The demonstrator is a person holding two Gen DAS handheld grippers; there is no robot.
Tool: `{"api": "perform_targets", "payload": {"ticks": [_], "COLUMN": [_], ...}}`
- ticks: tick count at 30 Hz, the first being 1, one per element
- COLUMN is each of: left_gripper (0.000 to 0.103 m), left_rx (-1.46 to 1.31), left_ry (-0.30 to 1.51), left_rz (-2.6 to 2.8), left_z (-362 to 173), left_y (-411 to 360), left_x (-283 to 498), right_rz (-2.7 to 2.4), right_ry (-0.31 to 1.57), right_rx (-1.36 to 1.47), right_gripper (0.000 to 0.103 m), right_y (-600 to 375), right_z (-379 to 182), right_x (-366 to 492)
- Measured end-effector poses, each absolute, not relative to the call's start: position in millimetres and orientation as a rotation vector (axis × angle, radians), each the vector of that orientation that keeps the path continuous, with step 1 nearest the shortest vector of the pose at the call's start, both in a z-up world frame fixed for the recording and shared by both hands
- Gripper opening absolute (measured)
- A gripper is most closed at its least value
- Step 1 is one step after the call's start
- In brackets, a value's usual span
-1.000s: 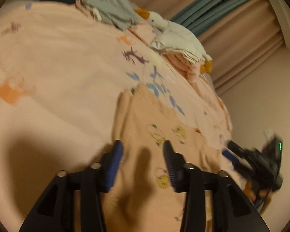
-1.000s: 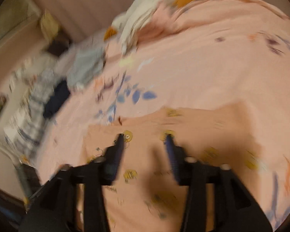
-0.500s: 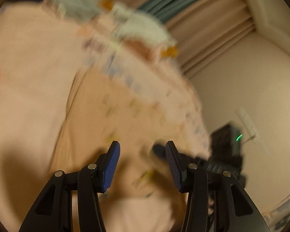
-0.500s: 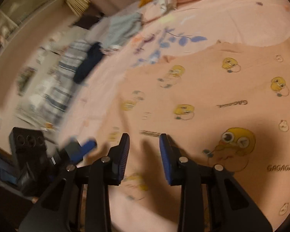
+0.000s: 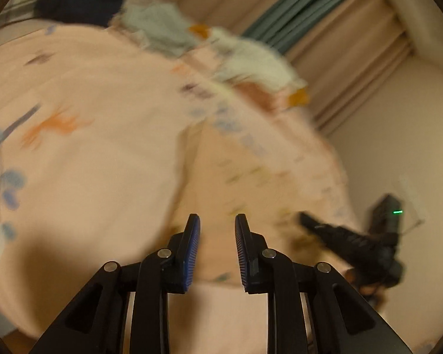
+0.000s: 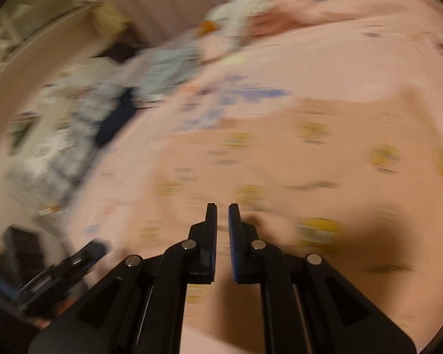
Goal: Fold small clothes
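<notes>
Both wrist views are pretty smeared with motion blur, so details are rough. The small peach garment [image 6: 295, 159] with yellow cartoon prints lies spread flat on the pink bedsheet [image 5: 82, 159], near the bed's edge.

The left gripper [image 5: 217, 236] hovers over the garment's near edge; its jaws have just been closing, but a clear gap remains between the blue pads and no cloth is pinched in there.

The right gripper [image 6: 222, 230] sits low over the printed cloth. Its jaws have just been closing too, down to a thin slit. Whether any fabric is caught between the pads, the blur makes it impossible to tell.

Farther up the bed there's a white stuffed duck [image 5: 251, 62] and a heap of dark and grey clothes [image 5: 109, 8].
</notes>
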State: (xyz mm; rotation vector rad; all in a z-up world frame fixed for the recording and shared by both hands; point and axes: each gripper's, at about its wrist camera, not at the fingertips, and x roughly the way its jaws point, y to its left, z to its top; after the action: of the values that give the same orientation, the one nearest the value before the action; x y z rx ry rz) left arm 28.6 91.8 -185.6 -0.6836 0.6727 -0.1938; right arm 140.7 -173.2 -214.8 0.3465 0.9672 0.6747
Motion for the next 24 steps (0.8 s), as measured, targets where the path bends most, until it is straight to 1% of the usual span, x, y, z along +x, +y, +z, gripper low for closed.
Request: {"api": "perform_targets", "payload": {"ticks": [2,4,5,6,7,9,11,12,13,14,16,17,19,20,22,23,24], "left_gripper": [0.024,0.024,0.024,0.024,0.024,0.022,0.022,0.017,0.016,0.016,0.016,0.016,0.016,0.017,0.022,0.025,0.025], "left_rx": [-0.664,-0.608,-0.590,-0.580,-0.579,-0.549,-0.526,-0.494,-0.464,-0.434,-0.418,-0.434,-0.512,-0.548,-0.565,-0.538,-0.510], "left_ry": [0.659,0.671,0.707,0.781,0.817,0.793,0.797,0.811,0.817,0.818,0.815,0.808,0.761,0.728,0.674,0.670,0.685], "left_rz": [-0.211,-0.170,-0.149,-0.127,-0.117,-0.075,-0.056,-0.011,0.016,0.035,0.074,0.088,0.040,-0.012,-0.090,-0.091,-0.077], "left_z": [-179.8,-185.2,-192.8,-206.7,-215.8,-223.6,-220.9,-218.2,-216.1,-214.4,-210.6,-206.3,-196.6,-191.1,-179.5,-177.8,-179.9], "left_y": [84.4,73.9,69.4,64.1,64.8,65.4,67.7,68.3,68.2,68.0,69.1,69.9,74.2,75.3,69.5,62.6,56.2], "left_x": [44.3,65.5,77.0,91.7,91.6,87.8,80.4,78.6,76.8,75.8,68.3,65.9,61.2,60.5,60.6,63.1,67.0], "right_rz": [0.714,0.634,0.561,0.521,0.498,0.452,0.302,0.230,0.173,0.126,0.111,0.147,0.205,0.274,0.379,0.434,0.440], "right_ry": [0.959,0.971,1.007,1.040,1.065,1.072,0.997,0.961,0.933,0.925,0.936,0.936,0.928,0.917,0.906,0.918,0.941], "right_rx": [0.356,0.336,0.347,0.378,0.417,0.468,0.356,0.298,0.259,0.247,0.330,0.413,0.471,0.469,0.460,0.455,0.437], "right_gripper": [0.009,0.009,0.010,0.009,0.000,0.000,0.000,0.000,0.008,0.007,0.007,0.007,0.009,0.010,0.010,0.009,0.008], "right_y": [-161.0,-154.0,-158.1,-165.6,-174.6,-200.3,-223.5,-231.6,-240.2,-251.2,-278.1,-290.3,-298.8,-295.7,-286.7,-282.0,-279.6], "right_z": [-213.5,-222.3,-234.1,-243.2,-250.4,-255.1,-238.8,-231.8,-226.6,-224.0,-224.6,-224.9,-222.0,-218.2,-214.5,-216.6,-219.6], "right_x": [144.6,153.5,162.3,168.0,172.3,177.5,174.5,171.6,168.6,166.9,164.6,160.8,153.8,148.1,139.4,135.7,134.1]}}
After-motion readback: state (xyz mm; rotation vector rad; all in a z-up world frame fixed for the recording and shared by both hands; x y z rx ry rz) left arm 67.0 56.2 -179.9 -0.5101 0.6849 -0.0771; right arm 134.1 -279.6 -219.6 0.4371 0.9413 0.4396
